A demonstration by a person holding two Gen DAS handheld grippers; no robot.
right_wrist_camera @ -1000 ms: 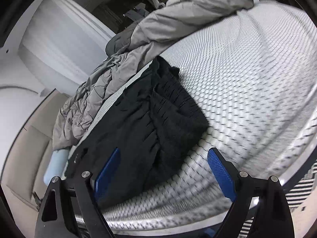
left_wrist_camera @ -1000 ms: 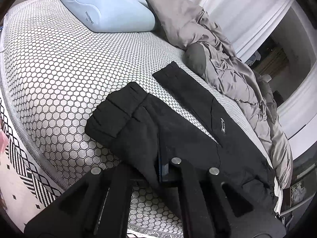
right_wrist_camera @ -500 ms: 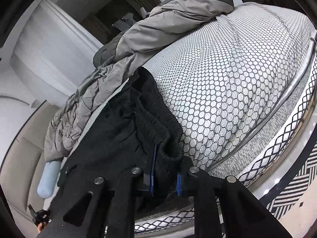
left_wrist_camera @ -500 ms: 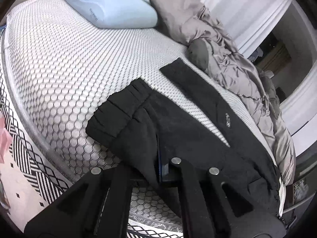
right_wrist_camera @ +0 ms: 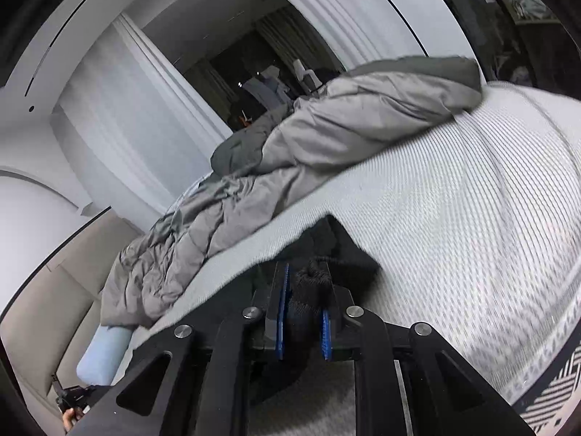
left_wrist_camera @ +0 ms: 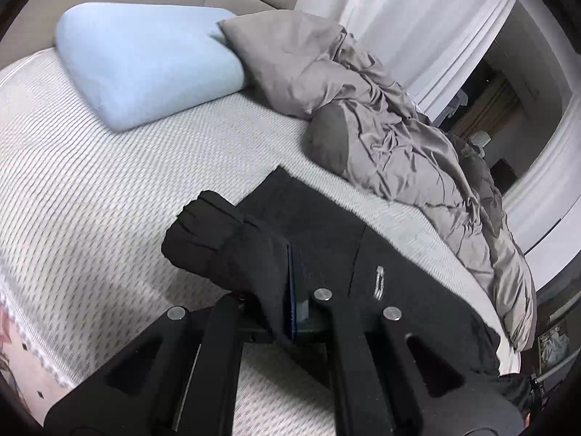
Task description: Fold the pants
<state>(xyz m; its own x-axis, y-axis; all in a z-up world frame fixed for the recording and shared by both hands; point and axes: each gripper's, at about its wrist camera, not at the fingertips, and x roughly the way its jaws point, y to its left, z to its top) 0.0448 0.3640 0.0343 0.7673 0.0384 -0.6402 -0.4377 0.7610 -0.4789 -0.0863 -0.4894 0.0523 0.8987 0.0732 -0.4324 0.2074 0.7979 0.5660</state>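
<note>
Black pants (left_wrist_camera: 326, 247) lie along the near side of a bed. In the left wrist view my left gripper (left_wrist_camera: 290, 290) is shut on a leg near its ribbed cuff (left_wrist_camera: 203, 229), which is raised off the mattress. A small white logo (left_wrist_camera: 379, 281) shows on the cloth. In the right wrist view my right gripper (right_wrist_camera: 303, 312) is shut on the bunched elastic waistband (right_wrist_camera: 312, 276), lifted above the bed. Blue pads (right_wrist_camera: 281, 312) press the cloth from both sides. The pants' middle is hidden behind the gripper bodies.
The mattress (left_wrist_camera: 90, 200) has a white honeycomb cover. A light blue pillow (left_wrist_camera: 145, 61) lies at its head. A crumpled grey duvet (left_wrist_camera: 399, 138) runs along the far side, seen also as the duvet (right_wrist_camera: 326, 138) in the right view. A patterned rug (right_wrist_camera: 555, 388) lies beside the bed.
The right gripper went from wide open to shut on the waistband and rose with it. The left gripper, shut all along, lifted the cuff end and moved toward the pillow.
</note>
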